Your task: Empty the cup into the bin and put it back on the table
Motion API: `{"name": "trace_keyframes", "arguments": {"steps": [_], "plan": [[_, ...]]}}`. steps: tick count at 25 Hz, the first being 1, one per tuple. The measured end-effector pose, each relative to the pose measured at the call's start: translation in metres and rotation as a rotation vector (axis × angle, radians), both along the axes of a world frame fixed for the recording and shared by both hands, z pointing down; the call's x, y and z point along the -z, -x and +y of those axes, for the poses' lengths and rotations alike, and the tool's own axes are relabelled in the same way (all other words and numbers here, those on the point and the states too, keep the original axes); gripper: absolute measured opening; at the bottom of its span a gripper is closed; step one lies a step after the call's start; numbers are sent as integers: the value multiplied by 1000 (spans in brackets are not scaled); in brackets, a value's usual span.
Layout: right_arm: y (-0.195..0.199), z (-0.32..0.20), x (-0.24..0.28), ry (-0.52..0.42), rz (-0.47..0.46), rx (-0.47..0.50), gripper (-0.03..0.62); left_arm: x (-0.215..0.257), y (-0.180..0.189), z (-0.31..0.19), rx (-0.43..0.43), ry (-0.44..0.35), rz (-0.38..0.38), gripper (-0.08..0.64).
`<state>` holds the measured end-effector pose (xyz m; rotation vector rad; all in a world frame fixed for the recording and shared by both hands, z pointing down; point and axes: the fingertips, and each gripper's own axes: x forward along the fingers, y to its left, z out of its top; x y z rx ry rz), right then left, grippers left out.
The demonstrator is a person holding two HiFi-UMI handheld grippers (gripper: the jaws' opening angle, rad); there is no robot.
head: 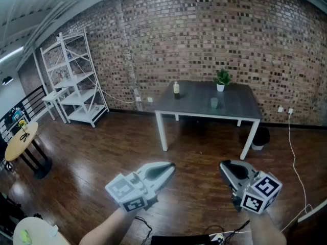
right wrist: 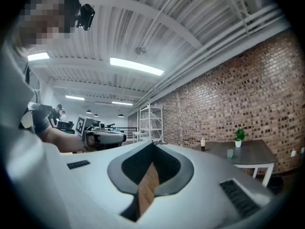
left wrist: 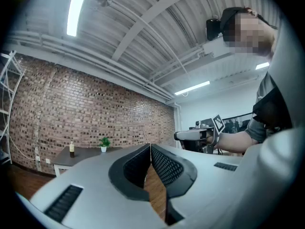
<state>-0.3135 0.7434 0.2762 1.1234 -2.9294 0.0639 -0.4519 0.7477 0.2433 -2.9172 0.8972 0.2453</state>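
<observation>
Two handheld grippers were held low in head view, both well apart from table.
Left gripper [head: 170,167]: jaws clenched tip to tip, nothing between.
Right gripper [head: 223,166]: jaws clenched, also empty.
Grey table [head: 240,107] stood at 12 o'clock, against brick wall [head: 204,34].
Clear cup [head: 214,102] stood upright on tabletop, at 6 o'clock from potted plant [head: 222,79].
Dark bin [head: 260,137] sat on floor at table's 4 o'clock corner.

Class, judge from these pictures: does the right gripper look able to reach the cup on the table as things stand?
Probably not yet: the right gripper is shut and the cup stands well across the wooden floor. Nothing blocks the path.
</observation>
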Motion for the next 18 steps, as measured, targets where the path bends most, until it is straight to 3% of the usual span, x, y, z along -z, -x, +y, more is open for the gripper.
{"name": "trace_keyframes", "arguments": {"steps": [8, 14, 18], "plan": [[-27, -107, -25, 36, 2, 2, 3, -28, -27, -112, -4, 42, 2, 0], [-29, -206, -37, 49, 18, -40, 3, -47, -39, -215, -74, 47, -26, 0], [-31, -278, -23, 53, 19, -77, 3, -34, -42, -290, -111, 42, -21, 0]]}}
